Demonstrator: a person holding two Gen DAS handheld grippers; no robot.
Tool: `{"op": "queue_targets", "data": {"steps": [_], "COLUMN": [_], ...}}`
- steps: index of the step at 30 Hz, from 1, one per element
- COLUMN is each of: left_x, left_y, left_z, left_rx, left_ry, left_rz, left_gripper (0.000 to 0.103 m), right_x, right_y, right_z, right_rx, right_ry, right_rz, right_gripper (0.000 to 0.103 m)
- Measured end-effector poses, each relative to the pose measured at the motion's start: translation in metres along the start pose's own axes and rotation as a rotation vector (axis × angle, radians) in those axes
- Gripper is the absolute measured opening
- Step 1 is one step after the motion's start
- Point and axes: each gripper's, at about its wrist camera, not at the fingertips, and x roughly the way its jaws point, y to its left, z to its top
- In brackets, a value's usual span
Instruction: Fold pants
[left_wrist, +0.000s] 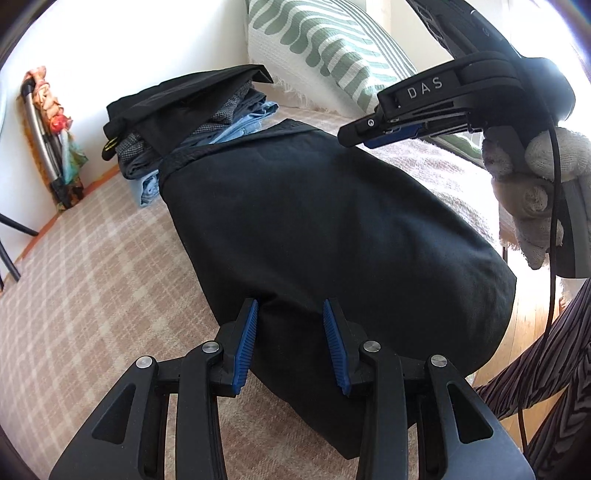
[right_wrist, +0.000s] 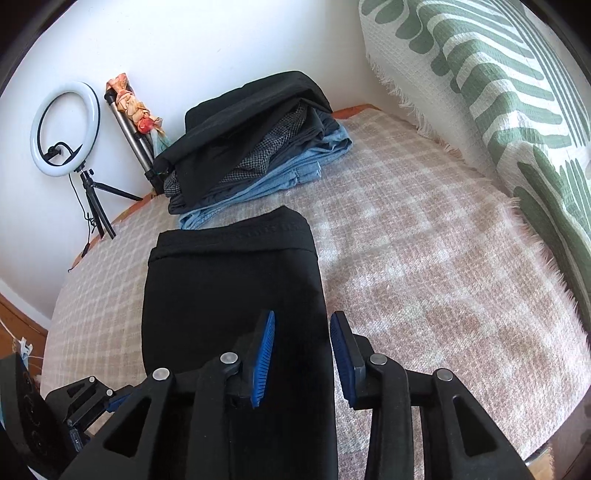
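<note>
Black pants (left_wrist: 314, 221) lie folded into a long flat strip on a pink plaid blanket (left_wrist: 92, 277); in the right wrist view the pants (right_wrist: 229, 295) show their waistband at the far end. My left gripper (left_wrist: 291, 302) is open just above the near part of the strip, its blue pads apart and pressing on no cloth. My right gripper (right_wrist: 303, 315) is open too, its pads on either side of the strip's right edge. The left wrist view shows the right gripper (left_wrist: 354, 133) from the side, held by a gloved hand (left_wrist: 528, 192).
A stack of folded clothes (right_wrist: 258, 147) sits beyond the pants' far end, by the wall. A green-patterned pillow (right_wrist: 498, 92) lines the right side of the blanket (right_wrist: 424, 258). A ring light (right_wrist: 64, 129) on a tripod stands at the left. Wooden floor (left_wrist: 528, 332) shows past the bed's edge.
</note>
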Motion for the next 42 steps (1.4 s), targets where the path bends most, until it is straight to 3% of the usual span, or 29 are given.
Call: {"op": "queue_targets", "data": {"steps": [3,10,15,23,26,31,37,41,42], "left_x": [-0.001,-0.022,-0.03,-0.032,-0.031,-0.027,-0.029,-0.043,-0.047], "left_y": [0.0,-0.006,-0.012,-0.024,-0.033,-0.025,-0.016,-0.001,0.004], "left_z": [0.0,-0.004,-0.013,-0.022,-0.027,-0.027,-0.021,-0.014,-0.012], "left_rx": [-0.002,-0.006,-0.002,0.064,0.119,0.067,0.037,-0.031,-0.055], "left_ry": [-0.002,-0.037,-0.04,-0.028,-0.03,-0.008,0.003,-0.013,-0.023], "left_rz": [0.001,-0.018,-0.042,-0.065,-0.04,-0.082,-0.101,-0.114,-0.118], "left_gripper": [0.035,0.035,0.035,0.035,0.035,0.035,0.035,0.039,0.039], "right_x": [0.001,0.024,0.057,0.11,0.123,0.134,0.121,0.074,0.061], "right_y": [0.027,0.09,0.113,0.119,0.118,0.117,0.111,0.106,0.099], "right_z": [0.008,0.024,0.041,0.048,0.047,0.043,0.047,0.051,0.05], "right_rx": [-0.105,-0.289,-0.317,-0.326,-0.312,-0.29,-0.249,-0.269,-0.259], "right_ry": [-0.01,0.057,0.11,0.176,0.203,0.217,0.198,0.096,0.073], "right_rz": [0.038,0.135,0.162,0.077,0.069,0.082,0.116,0.099,0.104], "right_gripper": [0.034,0.033,0.031,0.026,0.025,0.029,0.031,0.036,0.042]}}
